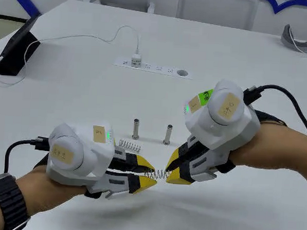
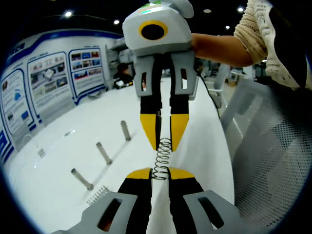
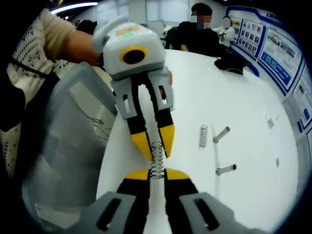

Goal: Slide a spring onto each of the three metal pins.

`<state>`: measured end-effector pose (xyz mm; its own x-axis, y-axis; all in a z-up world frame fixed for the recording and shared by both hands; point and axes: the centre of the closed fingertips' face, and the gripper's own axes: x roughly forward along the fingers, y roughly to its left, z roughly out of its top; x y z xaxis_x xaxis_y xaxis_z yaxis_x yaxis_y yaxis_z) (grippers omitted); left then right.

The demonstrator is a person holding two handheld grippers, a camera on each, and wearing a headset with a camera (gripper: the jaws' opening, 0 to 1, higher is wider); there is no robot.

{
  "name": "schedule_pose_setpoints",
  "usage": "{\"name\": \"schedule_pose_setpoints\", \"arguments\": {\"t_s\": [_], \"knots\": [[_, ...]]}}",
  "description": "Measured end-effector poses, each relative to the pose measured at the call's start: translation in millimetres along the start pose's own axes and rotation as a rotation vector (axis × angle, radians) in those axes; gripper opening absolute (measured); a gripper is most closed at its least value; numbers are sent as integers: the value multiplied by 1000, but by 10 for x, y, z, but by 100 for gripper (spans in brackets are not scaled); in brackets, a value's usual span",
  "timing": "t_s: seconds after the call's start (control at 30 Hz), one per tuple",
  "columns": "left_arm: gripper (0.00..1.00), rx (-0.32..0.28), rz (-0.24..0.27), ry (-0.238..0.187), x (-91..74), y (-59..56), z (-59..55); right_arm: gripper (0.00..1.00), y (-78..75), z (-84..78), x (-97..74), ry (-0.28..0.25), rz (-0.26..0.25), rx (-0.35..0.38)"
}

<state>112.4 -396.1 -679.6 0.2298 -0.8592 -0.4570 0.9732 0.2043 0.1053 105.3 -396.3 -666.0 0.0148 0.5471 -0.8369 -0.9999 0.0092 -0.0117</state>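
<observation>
1. At the table's [image 1: 82,90] far left, a dark tablet [image 1: 15,46] is propped up. A white cable [image 1: 70,37] is laid from there to the power strip [image 1: 151,67] at the back.
2. Low on the left, the left gripper [image 1: 150,175] is held on its side. Its yellow-tipped jaws are pressed together on the near end of a spring [image 1: 159,173].
3. That spring is stretched level between the two grippers, clear of the table, and is pinched at both ends. This is confirmed in both gripper views, where it is seen running from one pair of tips to the other.
4. Just behind the left gripper, a loose spring [image 1: 130,144] is seen lying flat on the table, just in front of the left pin [image 1: 136,128].
5. The left pin is stood upright and bare. Near it to the right, the middle pin [image 1: 168,134] is likewise upright and bare.
6. Right of the held spring, the right gripper [image 1: 169,172] is angled down and to the left. Its jaws are clamped on the spring's other end.
7. Farther right, in the left gripper view, a third pin [image 2: 126,130] is seen beyond the other two. Its surface looks ribbed, but whether a spring is on it cannot be told.
</observation>
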Motion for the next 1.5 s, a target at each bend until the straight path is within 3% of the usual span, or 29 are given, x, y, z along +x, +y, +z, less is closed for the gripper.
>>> {"name": "schedule_pose_setpoints", "arguments": {"t_s": [0.47, 0.83, 1.5], "knots": [[11, 0, 6, -2, -25, -14, 37, 12, 8, 357, -112, -74, -18, -50], [11, -33, 19, -37, -61, 22, 78, 12, -14, 564, -84, -128, -29, -61], [11, -77, 41, -66, -134, 99, 55, 15, -37, 615, -25, -157, -61, -41]]}}
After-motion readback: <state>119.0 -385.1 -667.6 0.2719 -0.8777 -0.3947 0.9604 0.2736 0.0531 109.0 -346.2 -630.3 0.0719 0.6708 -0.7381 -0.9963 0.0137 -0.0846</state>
